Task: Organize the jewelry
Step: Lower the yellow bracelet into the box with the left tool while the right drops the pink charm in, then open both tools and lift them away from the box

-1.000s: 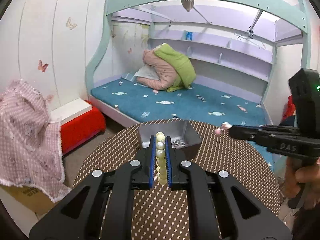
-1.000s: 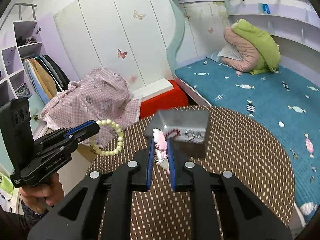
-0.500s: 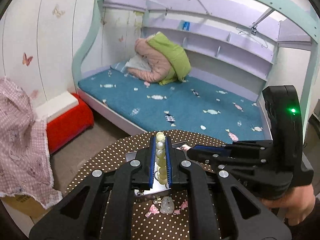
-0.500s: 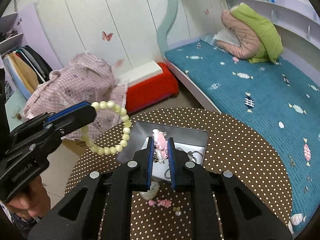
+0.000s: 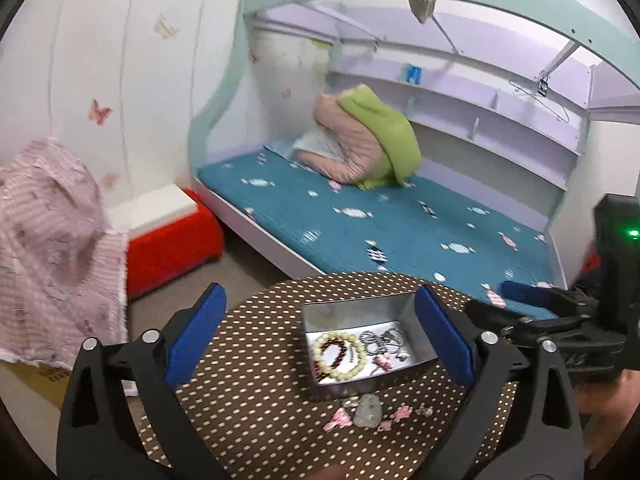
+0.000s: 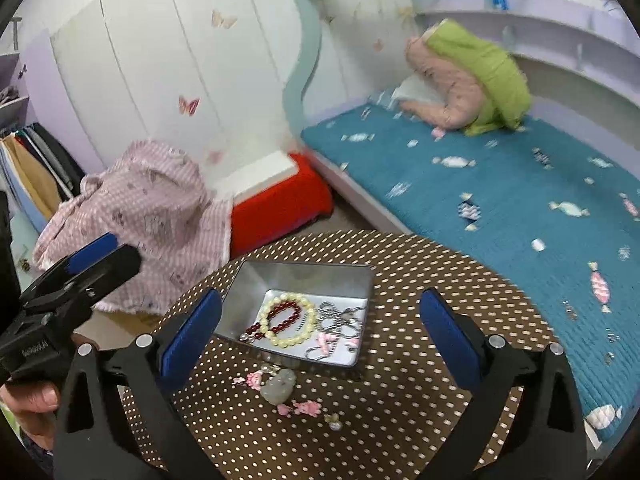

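A silver tin point(image 5: 404, 312) point(image 6: 304, 276) stands on the round dotted table point(image 5: 260, 400). In it lie a pale bead bracelet point(image 5: 356, 370) point(image 6: 280, 340), a dark red bead bracelet point(image 6: 280, 310), silver chains point(image 5: 380, 338) and a pink charm point(image 6: 326, 340). My left gripper point(image 5: 320, 292) hangs just over the tin, its jaws opening wide with nothing between them. My right gripper point(image 6: 320, 295) is likewise above the tin, its jaws opening and empty. A pale stone pendant point(image 5: 368, 410) point(image 6: 280, 386) and small pink charms point(image 6: 306, 408) lie loose on the table in front of the tin.
Beyond the table is a bed with a teal mattress point(image 5: 380, 220) and a bundled pink and green quilt point(image 6: 472, 84). A red stool point(image 5: 172, 244) and a pink checked cloth point(image 6: 152, 208) stand at the left. A person's hand point(image 6: 36, 400) holds the left gripper.
Both grippers have gone from shut to wide open. The pale bead bracelet left my left gripper and the pink charm left my right; both now lie in the tin.
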Motion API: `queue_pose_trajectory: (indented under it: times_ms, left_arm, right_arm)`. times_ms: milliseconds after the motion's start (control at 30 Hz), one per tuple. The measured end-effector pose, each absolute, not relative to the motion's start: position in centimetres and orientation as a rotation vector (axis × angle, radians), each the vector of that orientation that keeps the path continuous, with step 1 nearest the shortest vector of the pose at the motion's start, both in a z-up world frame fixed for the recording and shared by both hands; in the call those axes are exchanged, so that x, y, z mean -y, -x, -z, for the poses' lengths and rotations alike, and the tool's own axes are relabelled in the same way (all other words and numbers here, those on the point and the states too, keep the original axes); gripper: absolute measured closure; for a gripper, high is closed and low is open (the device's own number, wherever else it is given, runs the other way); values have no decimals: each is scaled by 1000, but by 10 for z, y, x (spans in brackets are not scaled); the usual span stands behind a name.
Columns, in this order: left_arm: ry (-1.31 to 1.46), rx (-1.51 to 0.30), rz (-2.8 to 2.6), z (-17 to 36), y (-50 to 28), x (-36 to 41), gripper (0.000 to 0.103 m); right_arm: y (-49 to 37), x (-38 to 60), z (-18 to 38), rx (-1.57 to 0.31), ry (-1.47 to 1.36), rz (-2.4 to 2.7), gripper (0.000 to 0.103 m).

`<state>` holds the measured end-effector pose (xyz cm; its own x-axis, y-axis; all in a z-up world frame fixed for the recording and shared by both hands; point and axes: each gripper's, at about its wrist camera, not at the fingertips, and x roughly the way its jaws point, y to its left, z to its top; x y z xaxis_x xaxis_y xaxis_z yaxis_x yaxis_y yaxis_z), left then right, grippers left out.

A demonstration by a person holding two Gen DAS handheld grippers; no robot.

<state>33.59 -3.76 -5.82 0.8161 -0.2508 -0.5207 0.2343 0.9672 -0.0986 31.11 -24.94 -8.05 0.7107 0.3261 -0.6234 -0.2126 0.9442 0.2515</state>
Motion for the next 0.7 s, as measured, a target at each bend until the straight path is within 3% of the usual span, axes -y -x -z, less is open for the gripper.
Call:
queue_pose_trajectory:
  times_ms: [700]
  left_arm:
    - [-29,-385,125,39,-200,30,5]
  right_arm:
    - [-182,262,37,-487,-109,-233,7]
